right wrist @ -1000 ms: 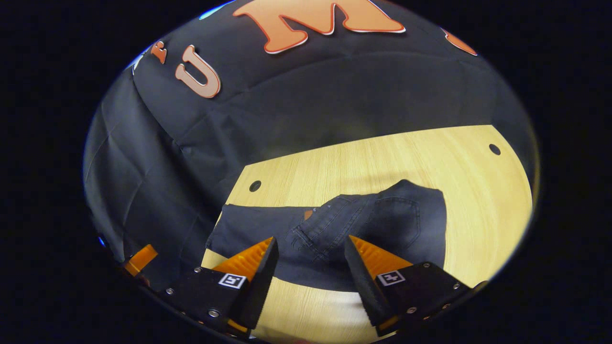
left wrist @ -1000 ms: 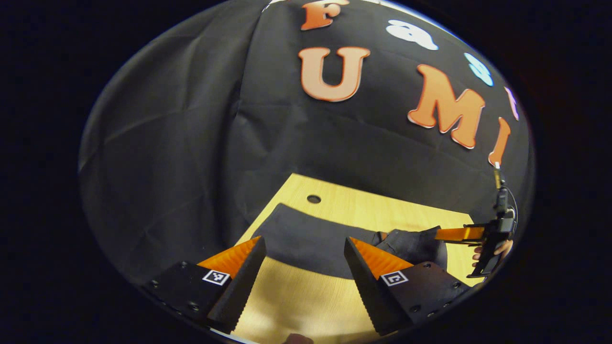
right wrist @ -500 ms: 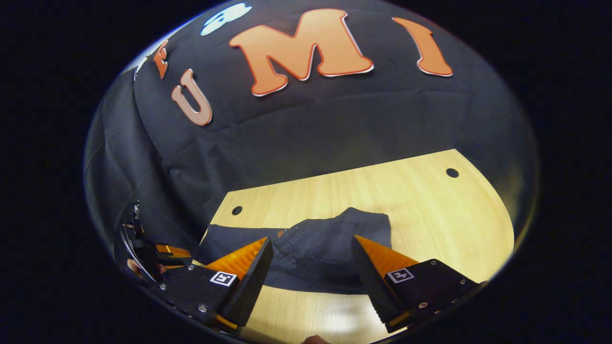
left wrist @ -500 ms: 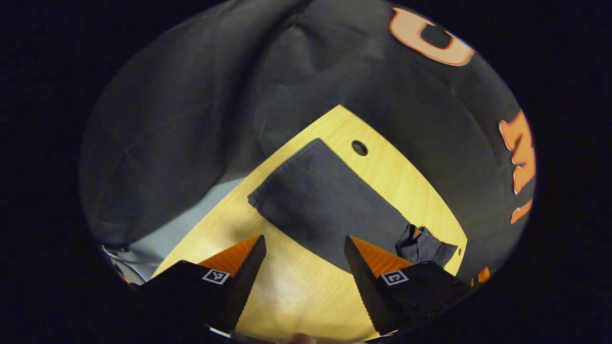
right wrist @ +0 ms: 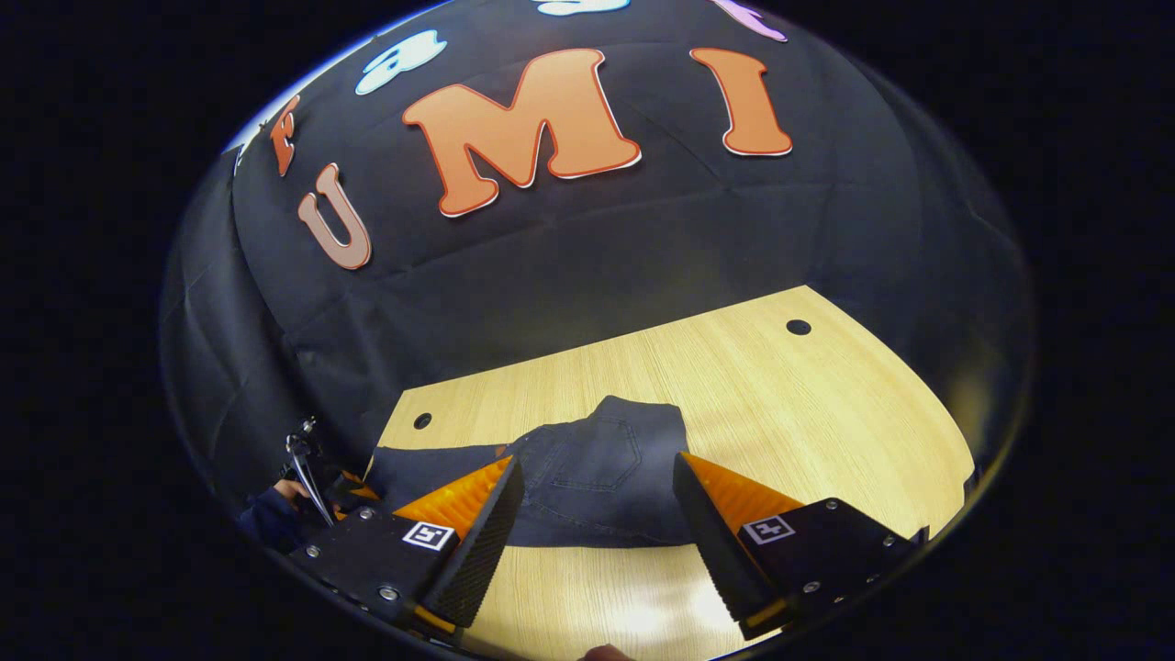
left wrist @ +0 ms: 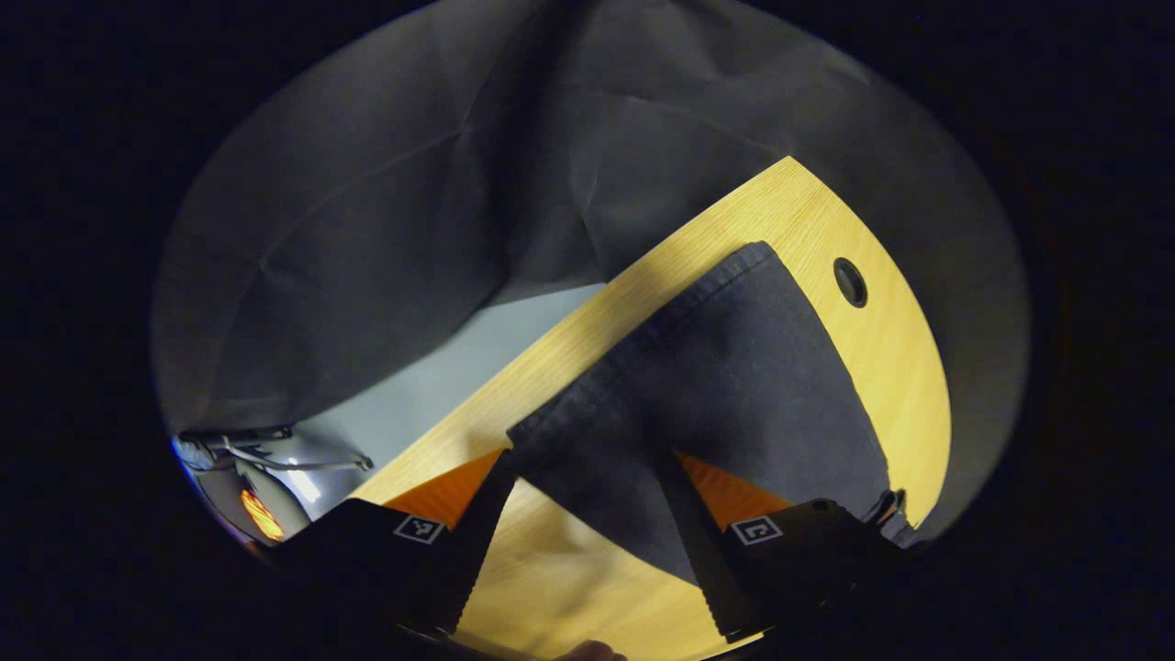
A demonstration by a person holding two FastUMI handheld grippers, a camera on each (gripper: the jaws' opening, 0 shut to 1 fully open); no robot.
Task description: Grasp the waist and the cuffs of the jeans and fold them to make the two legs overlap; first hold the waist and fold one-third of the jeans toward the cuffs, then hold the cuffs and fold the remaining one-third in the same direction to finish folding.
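Jeans (right wrist: 587, 477) lengthwise along table's (right wrist: 780, 404) width

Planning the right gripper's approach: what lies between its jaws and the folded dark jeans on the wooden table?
Bare light wooden table, seen in the right gripper view: the open right gripper hovers short of the dark denim jeans.

Wood table (right wrist: 808, 413) w/ cable holes (right wrist: 799, 327), grey floor (left wrist: 441, 386) beside.
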